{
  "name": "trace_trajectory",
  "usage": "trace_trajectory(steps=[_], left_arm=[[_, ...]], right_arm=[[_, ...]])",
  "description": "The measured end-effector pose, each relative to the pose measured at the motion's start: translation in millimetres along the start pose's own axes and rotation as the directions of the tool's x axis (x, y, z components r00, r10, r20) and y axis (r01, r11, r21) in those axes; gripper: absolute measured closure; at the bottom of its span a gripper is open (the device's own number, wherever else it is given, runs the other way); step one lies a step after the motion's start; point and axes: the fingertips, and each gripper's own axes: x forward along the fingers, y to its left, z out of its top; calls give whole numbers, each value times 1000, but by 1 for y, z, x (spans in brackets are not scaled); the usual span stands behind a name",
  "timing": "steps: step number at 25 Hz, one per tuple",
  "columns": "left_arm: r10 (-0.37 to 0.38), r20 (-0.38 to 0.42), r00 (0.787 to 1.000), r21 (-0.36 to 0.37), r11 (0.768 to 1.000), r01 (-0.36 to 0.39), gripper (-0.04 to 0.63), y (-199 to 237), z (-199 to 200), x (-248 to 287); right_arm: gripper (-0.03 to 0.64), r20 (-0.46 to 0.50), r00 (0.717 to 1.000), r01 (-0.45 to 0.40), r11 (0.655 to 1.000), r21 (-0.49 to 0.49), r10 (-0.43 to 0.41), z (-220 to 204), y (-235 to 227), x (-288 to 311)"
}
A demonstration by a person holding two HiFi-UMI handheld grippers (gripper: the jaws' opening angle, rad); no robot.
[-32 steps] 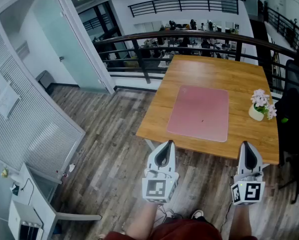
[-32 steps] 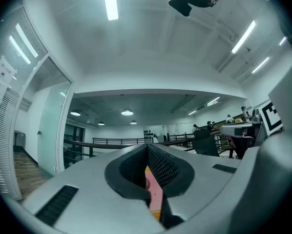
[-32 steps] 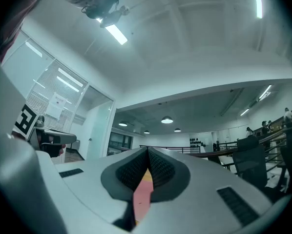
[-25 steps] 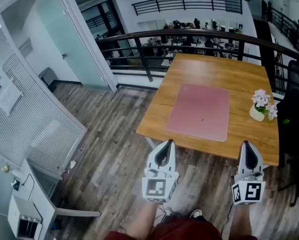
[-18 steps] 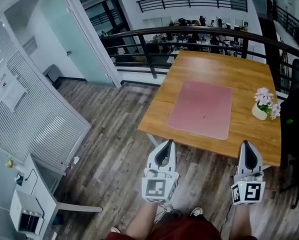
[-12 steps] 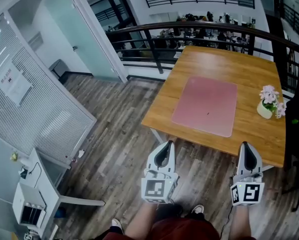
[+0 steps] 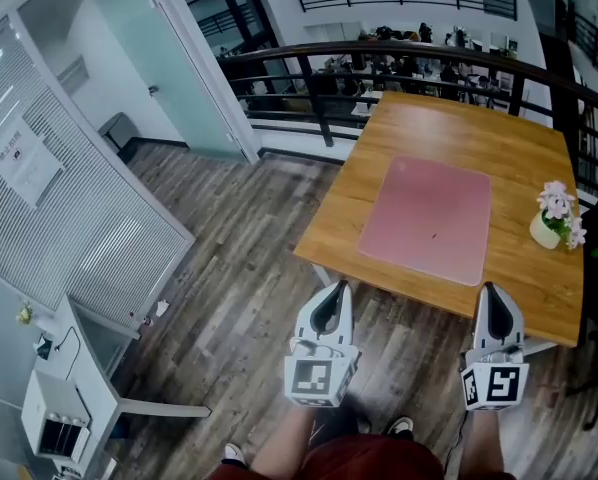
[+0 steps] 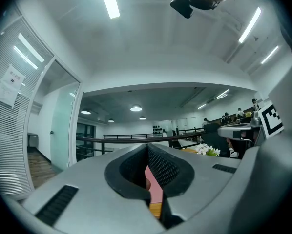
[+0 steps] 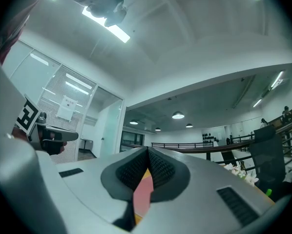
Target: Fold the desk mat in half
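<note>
A pink desk mat [image 7: 432, 219] lies flat and unfolded on the wooden table [image 7: 484, 133], ahead of me in the head view. My left gripper [image 7: 329, 290] and right gripper [image 7: 496, 293] hover side by side over the floor, short of the table's near edge, both shut with nothing held. Through the closed jaws a sliver of the pink desk mat [image 8: 155, 189] shows in the left gripper view. The right gripper view shows the pink desk mat [image 9: 142, 195] the same way.
A small white pot of flowers [image 7: 556, 218] stands on the table right of the mat. A dark railing [image 7: 399, 53] runs behind the table. A glass partition [image 7: 169, 58] and blinds are at the left, a white cabinet [image 7: 54, 413] at lower left.
The table and mat have slid rightward and slightly down in the head view as I shift. Both grippers keep their place in the view and stay shut.
</note>
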Motion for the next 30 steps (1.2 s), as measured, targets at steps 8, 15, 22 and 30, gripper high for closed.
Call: trace_trajectory(steps=[8, 15, 22, 30], left_arm=[[-9, 32, 999, -12, 1000, 9, 577, 121, -7, 36], [-5, 38, 999, -31, 999, 6, 577, 235, -14, 67], [-28, 45, 999, -28, 999, 30, 577, 332, -21, 83], [-50, 38, 998, -40, 998, 51, 577, 386, -40, 109]], right_arm=[[609, -14, 1000, -10, 1000, -27, 9, -7, 85, 98], [609, -48, 999, -9, 999, -34, 8, -19, 162, 186], [609, -69, 997, 17, 1000, -17, -18, -32, 233, 251], [609, -91, 995, 36, 999, -38, -39, -54, 270, 294]])
